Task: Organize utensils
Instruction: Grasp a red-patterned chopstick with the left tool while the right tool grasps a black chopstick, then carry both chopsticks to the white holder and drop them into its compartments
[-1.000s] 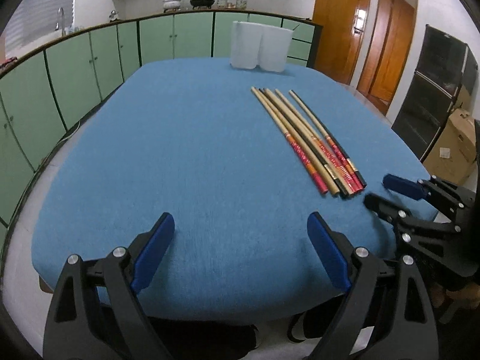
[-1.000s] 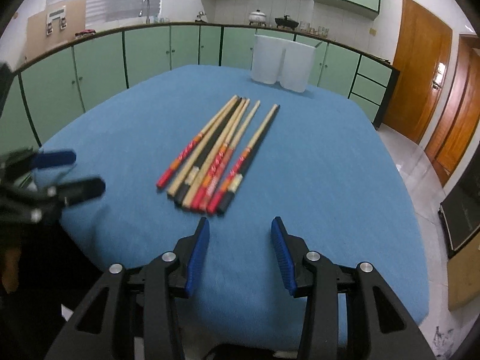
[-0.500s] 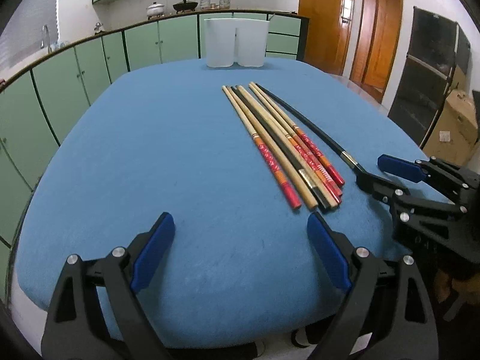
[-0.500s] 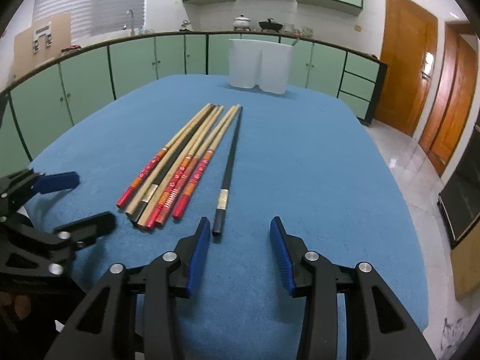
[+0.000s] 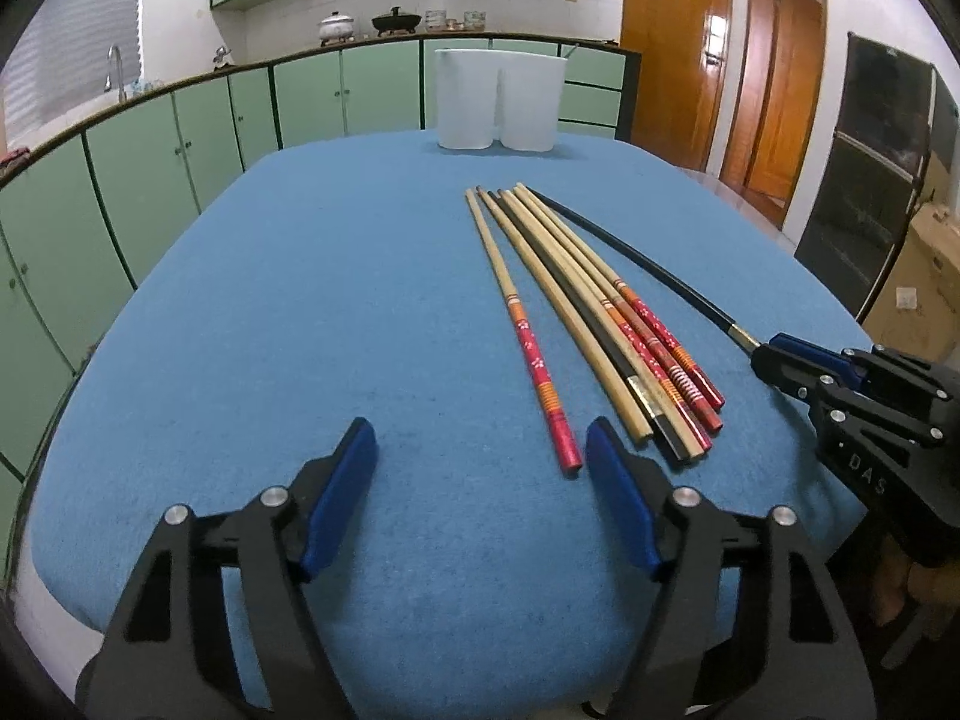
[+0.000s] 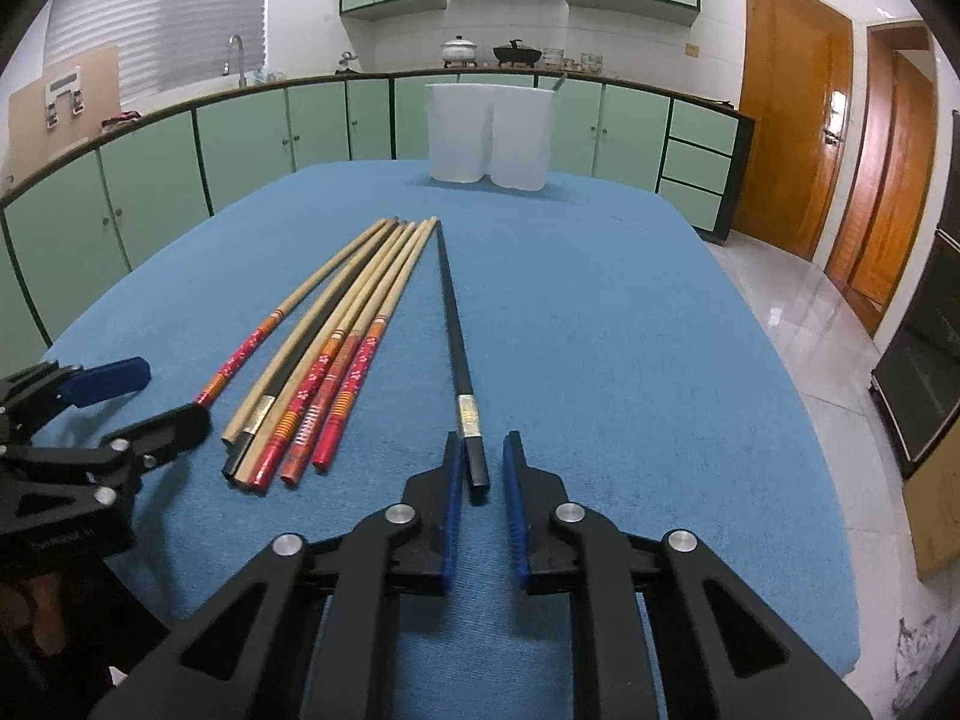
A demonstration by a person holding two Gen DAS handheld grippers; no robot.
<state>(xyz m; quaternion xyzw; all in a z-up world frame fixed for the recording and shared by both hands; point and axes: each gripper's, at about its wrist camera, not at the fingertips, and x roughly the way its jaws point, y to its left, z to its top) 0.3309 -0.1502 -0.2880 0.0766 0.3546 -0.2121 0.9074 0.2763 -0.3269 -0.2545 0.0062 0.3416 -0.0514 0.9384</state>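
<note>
Right wrist view shows the right gripper [image 6: 483,474] low over the blue cloth-covered desk [image 6: 630,360], its blue-padded jaws narrowed around the near end of a long black chopstick with a gold band [image 6: 457,348]; a thin gap shows on each side of the stick, so whether the pads actually press it cannot be told. That black chopstick lies on the cloth, set slightly apart to the right of a fanned bundle of wooden chopsticks with red and orange patterned handles [image 6: 336,354], which rest side by side and touching, their tips converging toward the far end of the desk. From the left wrist view, the left gripper [image 5: 480,480] hovers near the desk's front edge with its jaws spread wide and holding nothing, the nearest red-handled chopstick [image 5: 528,348] ending just between them, close to the right-hand pad. Two white tapered plastic containers [image 5: 498,99] stand touching each other at the far end of the desk, well apart from the chopsticks.
</note>
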